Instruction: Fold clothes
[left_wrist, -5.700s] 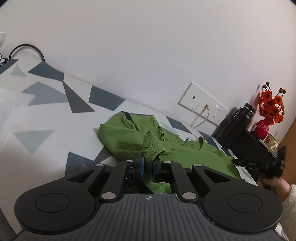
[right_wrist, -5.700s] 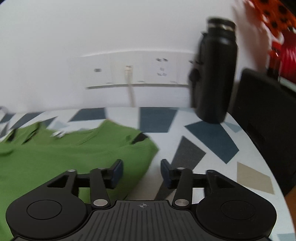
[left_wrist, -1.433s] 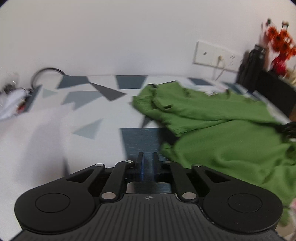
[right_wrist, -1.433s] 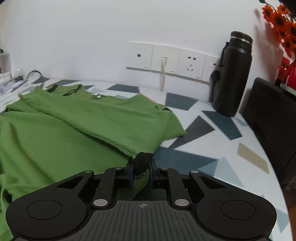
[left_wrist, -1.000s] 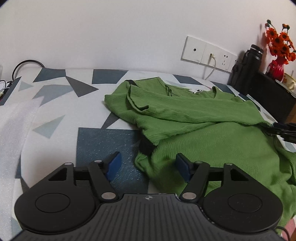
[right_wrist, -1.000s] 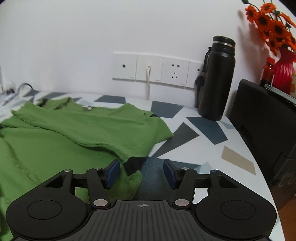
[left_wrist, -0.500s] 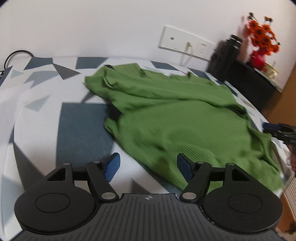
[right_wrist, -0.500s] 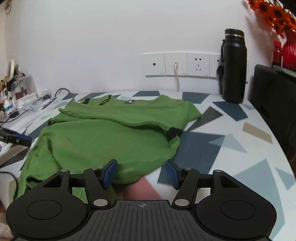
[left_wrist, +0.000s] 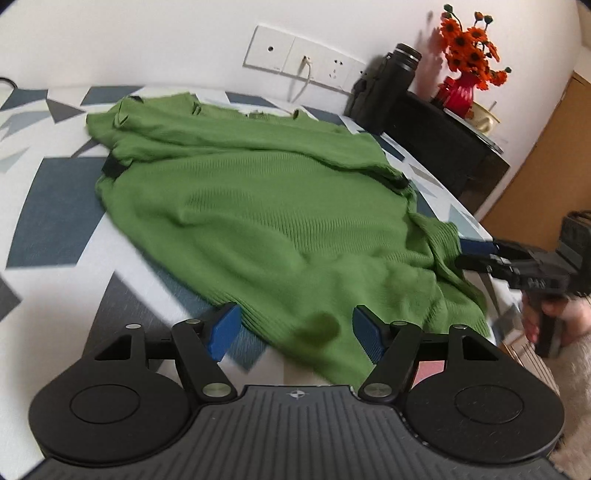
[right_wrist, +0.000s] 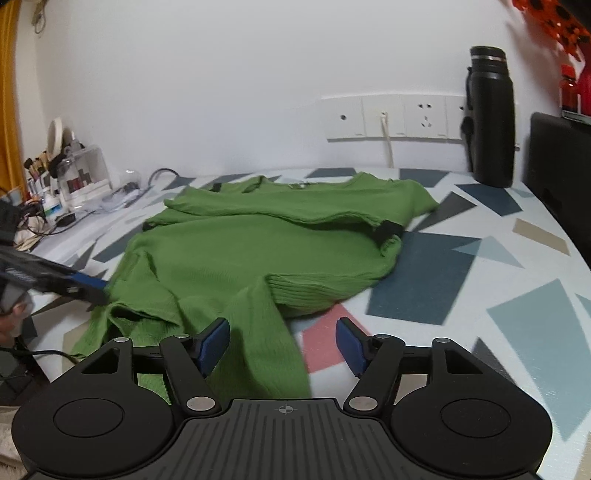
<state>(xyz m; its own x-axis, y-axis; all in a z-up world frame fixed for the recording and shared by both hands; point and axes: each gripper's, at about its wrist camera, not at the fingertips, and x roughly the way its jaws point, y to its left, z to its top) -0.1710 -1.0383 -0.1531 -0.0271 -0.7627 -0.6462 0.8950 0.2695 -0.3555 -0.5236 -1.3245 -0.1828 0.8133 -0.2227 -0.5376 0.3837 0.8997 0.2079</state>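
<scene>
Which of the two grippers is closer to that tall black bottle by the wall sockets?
The right gripper. It works the sweater's hem on the side where the black bottle stands. The left gripper is at the hem's opposite end, farther away.

My green ribbed sweater (right_wrist: 236, 254), trimmed with black bands at the sleeve folds, lies on a white tablecloth (right_wrist: 509, 280) patterned with navy, grey, tan and pink triangles. Both my left gripper (left_wrist: 295, 332) and right gripper (right_wrist: 282, 345) are black with blue fingertips (right_wrist: 212, 345). A black bottle (right_wrist: 489, 118) and orange flowers (left_wrist: 469, 40) in a red vase (left_wrist: 458, 88) stand against the white wall (right_wrist: 221, 74).
</scene>
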